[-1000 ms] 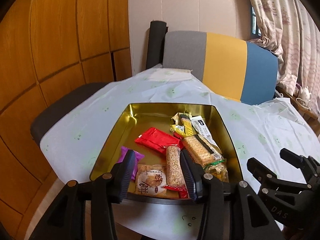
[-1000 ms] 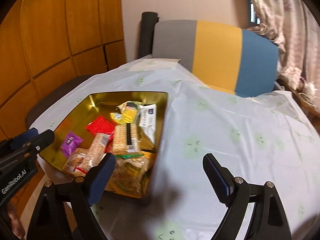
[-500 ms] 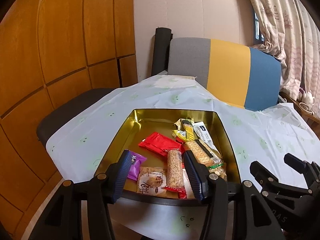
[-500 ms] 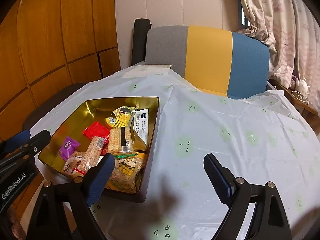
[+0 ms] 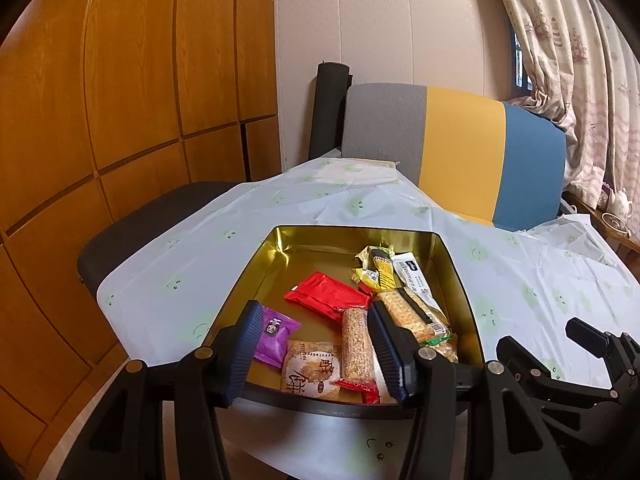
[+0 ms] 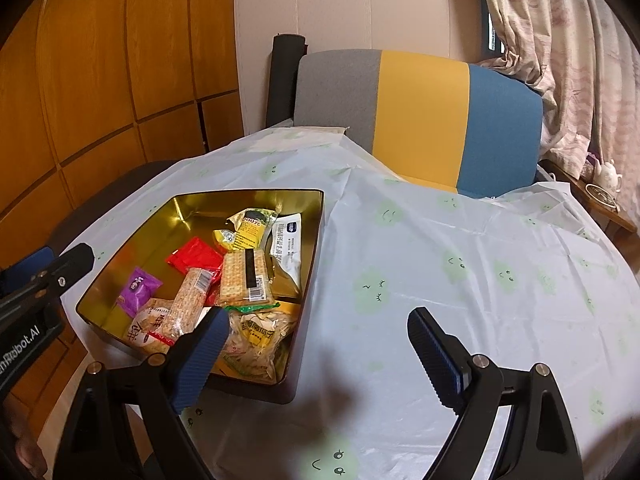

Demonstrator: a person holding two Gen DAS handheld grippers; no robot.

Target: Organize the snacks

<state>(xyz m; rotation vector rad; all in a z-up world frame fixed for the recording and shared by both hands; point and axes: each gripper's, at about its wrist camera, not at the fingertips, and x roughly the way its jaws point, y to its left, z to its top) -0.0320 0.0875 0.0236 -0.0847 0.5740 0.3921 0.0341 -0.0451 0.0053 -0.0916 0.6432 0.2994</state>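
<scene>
**Item: snack tin, sorting near its end**

- Tin: gold inside, on the table at its left end. All snacks in view lie in it; the cloth beside it bears none.
- Contents: red pack mid-floor; purple pack near the left wall; cracker pack; grain bar lying lengthwise; round biscuit pack at the near wall; yellow pack and white pack toward the far right; a bag of pale strips in the near right corner (seen only from the right wrist).
- Step in hand, as judged: the gathering looks done or nearly so; what remains is tidying the pile, if anything.
- Left gripper: jaws apart, having just been opening, nothing pinched between them. It hangs over the tin's near edge, tilted downward, framing the biscuit pack and grain bar without touching them.
- Right gripper: jaws wide, empty, angled down over bare cloth just right of the tin; its left finger overlaps the tin's near corner in view.
- Next move calls for: a look for strays outside the frame (none visible), else a lowering of the left gripper to straighten overlapped packs, gripping by the wrapper edges since crackers and bars crush easily.
</scene>
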